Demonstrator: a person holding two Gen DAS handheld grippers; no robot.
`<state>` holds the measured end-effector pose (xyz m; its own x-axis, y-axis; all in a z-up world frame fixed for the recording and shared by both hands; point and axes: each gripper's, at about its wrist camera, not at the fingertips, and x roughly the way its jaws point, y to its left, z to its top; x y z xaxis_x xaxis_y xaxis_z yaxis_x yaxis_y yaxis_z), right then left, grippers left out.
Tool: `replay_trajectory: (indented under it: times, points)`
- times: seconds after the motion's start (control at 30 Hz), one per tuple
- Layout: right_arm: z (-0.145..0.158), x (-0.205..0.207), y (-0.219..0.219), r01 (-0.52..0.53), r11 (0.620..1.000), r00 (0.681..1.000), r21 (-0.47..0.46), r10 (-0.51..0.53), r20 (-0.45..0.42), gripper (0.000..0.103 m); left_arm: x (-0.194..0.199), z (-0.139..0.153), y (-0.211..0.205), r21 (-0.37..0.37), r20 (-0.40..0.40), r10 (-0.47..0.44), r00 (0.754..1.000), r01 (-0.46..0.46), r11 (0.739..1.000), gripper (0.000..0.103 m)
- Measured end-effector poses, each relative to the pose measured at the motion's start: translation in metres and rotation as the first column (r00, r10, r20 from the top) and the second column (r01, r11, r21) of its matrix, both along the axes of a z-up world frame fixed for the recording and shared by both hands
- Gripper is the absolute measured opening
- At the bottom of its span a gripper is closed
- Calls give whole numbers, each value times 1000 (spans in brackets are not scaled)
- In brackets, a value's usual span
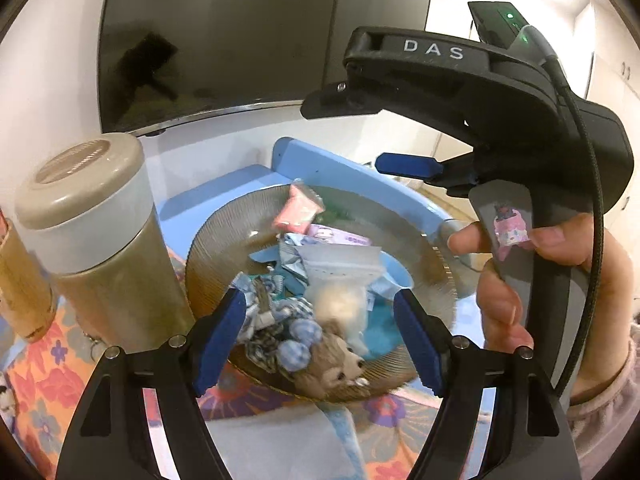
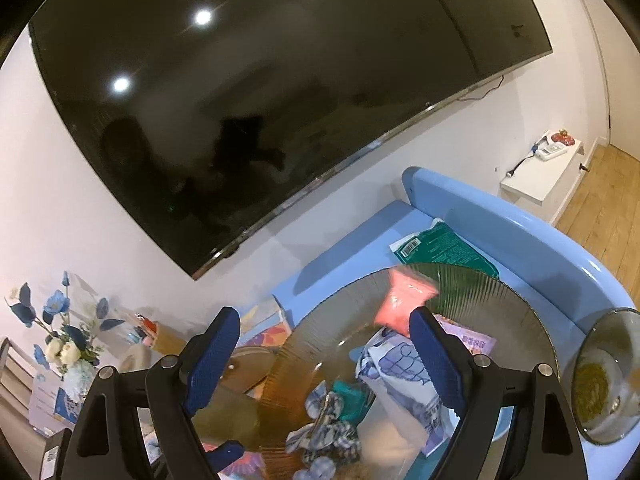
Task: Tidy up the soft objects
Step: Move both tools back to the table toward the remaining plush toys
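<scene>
A ribbed smoked-glass plate (image 1: 224, 236) holds a heap of soft things: a brown plush toy (image 1: 332, 368), a blue checked scrunchie (image 1: 276, 320), a white fluffy item in a clear bag (image 1: 340, 280), a pink packet (image 1: 298, 210) and blue-printed packets. My left gripper (image 1: 318, 340) is open, its fingers on either side of the plush and scrunchie. My right gripper (image 2: 324, 360) is open and empty above the same plate (image 2: 320, 344); it also shows in the left wrist view (image 1: 400, 164). The pink packet (image 2: 408, 296) looks blurred at the plate's far side.
A frosted jar with a beige lid (image 1: 92, 208) stands left of the plate. The plate sits over a light blue tray (image 2: 500, 216) with a green packet (image 2: 448, 248). A small glass bowl (image 2: 608, 376) is at right. A wall TV (image 2: 260, 92) and a flower vase (image 2: 64, 340) lie behind.
</scene>
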<state>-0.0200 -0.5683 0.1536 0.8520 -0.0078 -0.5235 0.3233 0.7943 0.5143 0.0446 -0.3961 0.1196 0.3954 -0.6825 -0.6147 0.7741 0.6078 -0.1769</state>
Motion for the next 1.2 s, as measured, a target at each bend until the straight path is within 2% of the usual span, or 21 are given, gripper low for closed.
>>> replay_trajectory:
  times: [0.2,0.4,0.6,0.77,0.9,1.03,1.2]
  points:
    - [23,-15,26,-27,1000,998,-10,27,55,86,-8,13,25,-29,2,23,1000,-23,999,75]
    - [52,-25,66,-50,993,996,-110,57,68,86,-12,29,61,-52,13,85,996,-85,995,75]
    - [74,-35,108,-111,984,983,-138,129,130,89,-8,49,109,-55,29,177,984,-175,983,79]
    - [91,-32,148,-169,966,969,-194,198,144,94,-5,58,164,-30,92,229,969,-227,973,81]
    - [101,-27,184,-218,944,954,-246,260,152,103,8,56,220,-8,92,318,944,-319,948,83]
    - [103,-15,222,-278,921,929,-273,330,167,103,20,52,281,15,80,387,918,-390,921,83]
    - [92,2,269,-363,889,895,-279,416,162,103,35,39,354,46,76,527,847,-531,846,83]
